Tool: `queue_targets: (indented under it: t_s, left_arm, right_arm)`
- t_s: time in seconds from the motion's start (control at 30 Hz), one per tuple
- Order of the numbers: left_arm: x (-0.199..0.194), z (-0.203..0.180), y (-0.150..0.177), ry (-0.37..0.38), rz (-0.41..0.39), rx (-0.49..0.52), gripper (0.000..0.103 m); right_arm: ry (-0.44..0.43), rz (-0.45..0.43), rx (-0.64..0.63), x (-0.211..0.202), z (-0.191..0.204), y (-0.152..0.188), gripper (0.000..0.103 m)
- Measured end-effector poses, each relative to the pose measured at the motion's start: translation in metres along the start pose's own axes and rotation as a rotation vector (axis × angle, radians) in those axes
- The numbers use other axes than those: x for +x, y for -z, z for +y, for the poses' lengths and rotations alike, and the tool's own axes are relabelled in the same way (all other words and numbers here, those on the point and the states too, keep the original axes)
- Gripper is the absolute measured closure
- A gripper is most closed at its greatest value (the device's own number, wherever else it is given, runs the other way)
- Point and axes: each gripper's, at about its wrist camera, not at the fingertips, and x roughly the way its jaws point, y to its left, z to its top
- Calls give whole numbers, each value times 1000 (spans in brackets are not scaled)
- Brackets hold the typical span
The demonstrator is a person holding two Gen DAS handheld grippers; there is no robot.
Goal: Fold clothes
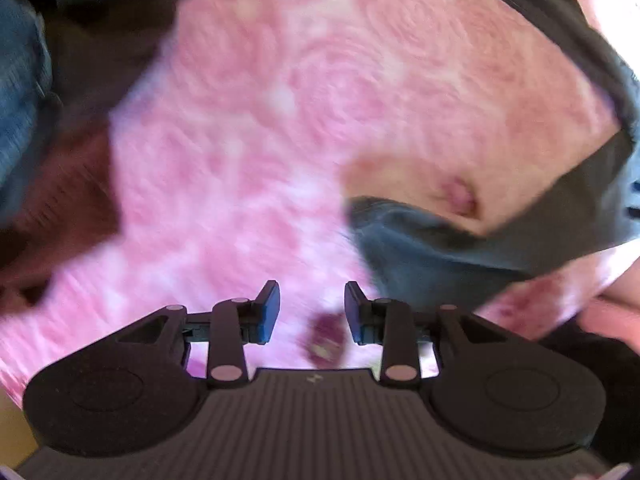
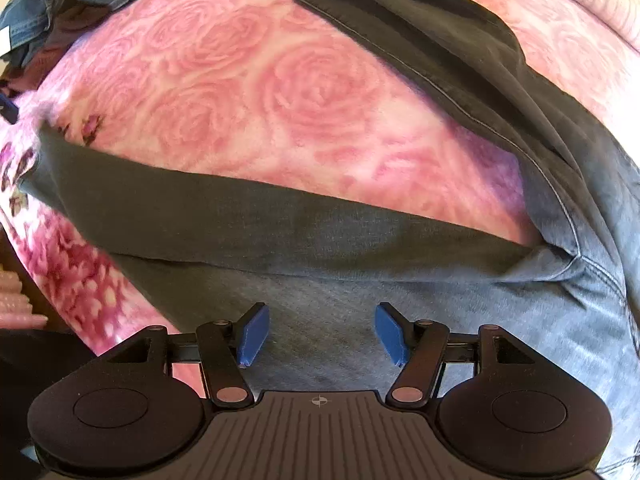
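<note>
A dark grey pair of trousers (image 2: 304, 224) lies spread on a pink rose-patterned blanket (image 2: 248, 92), its two legs forming a V that meets at the right. My right gripper (image 2: 318, 330) is open just above the near leg, with nothing between its blue pads. In the blurred left wrist view, my left gripper (image 1: 312, 312) is open over the blanket (image 1: 240, 140), and the end of a trouser leg (image 1: 432, 252) lies just to its right, apart from it.
A heap of other clothes, blue denim and dark cloth (image 2: 44, 12), lies at the blanket's far left corner; it also shows in the left wrist view (image 1: 24, 92). The blanket's edge drops off at the left (image 2: 48, 256).
</note>
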Motion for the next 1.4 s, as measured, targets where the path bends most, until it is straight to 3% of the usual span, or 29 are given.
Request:
queue_targets:
  t_s: [0.07, 0.13, 0.2, 0.33, 0.4, 0.5, 0.57, 0.63, 0.7, 0.8, 0.83, 0.87, 0.9, 0.93, 1.0, 1.1, 1.23, 1.3, 1.4]
  left_arm:
    - [-11, -20, 7, -29, -81, 163, 67]
    - [-15, -48, 19, -19, -147, 357, 52]
    - [-14, -73, 31, 15, -168, 486, 49]
    - [-5, -109, 49, 72, -170, 552, 49]
    - [3, -120, 57, 75, -176, 557, 49]
    - [13, -125, 66, 16, -181, 568, 44]
    - [20, -128, 72, -24, -185, 575, 44]
    - [21, -133, 76, -91, -222, 633, 43]
    - [25, -140, 77, -161, -282, 752, 42]
    - [41, -149, 70, -230, -330, 893, 42]
    - [46, -149, 63, -216, -326, 896, 43]
    - [50, -146, 54, -194, -316, 880, 51]
    - [54, -143, 45, -172, -305, 863, 77]
    - [56, -137, 33, -130, -283, 803, 86]
    - [53, -115, 2, -7, -226, 597, 87]
    - [49, -85, -28, 92, -166, 393, 87]
    - [37, -82, -24, 72, -171, 417, 82]
    - [27, -86, -5, 7, -225, 487, 54]
    - [13, -91, 33, -54, -317, 583, 44]
  right_arm:
    - [-9, 8, 9, 3, 2, 5, 40]
    - [-26, 21, 24, 8, 4, 9, 40]
    - [-58, 41, 51, 19, 9, 11, 40]
    - [-95, 89, -23, 45, 39, -5, 40]
    - [-130, 66, -93, 50, 58, -22, 40]
    - [-183, -116, -112, 38, 69, -59, 40]
    - [-172, -262, -56, 20, 62, -85, 40]
    - [-160, -329, 26, 6, 49, -103, 40]
    - [-156, -324, 41, -2, 44, -107, 40]
    - [-106, -225, -123, 5, 61, -84, 40]
    - [-88, -185, -187, 9, 68, -73, 40]
    - [-69, -145, -252, 14, 75, -62, 40]
    - [-52, -115, -317, 18, 82, -50, 40]
    - [-36, -93, -383, 23, 90, -38, 40]
    - [-10, -61, -517, 31, 107, -16, 40]
    - [17, -91, -730, 45, 138, 0, 40]
    - [74, -169, -911, 61, 166, -12, 40]
    - [50, -220, -821, 53, 160, -40, 40]
    - [-1, -282, -606, 33, 137, -84, 40]
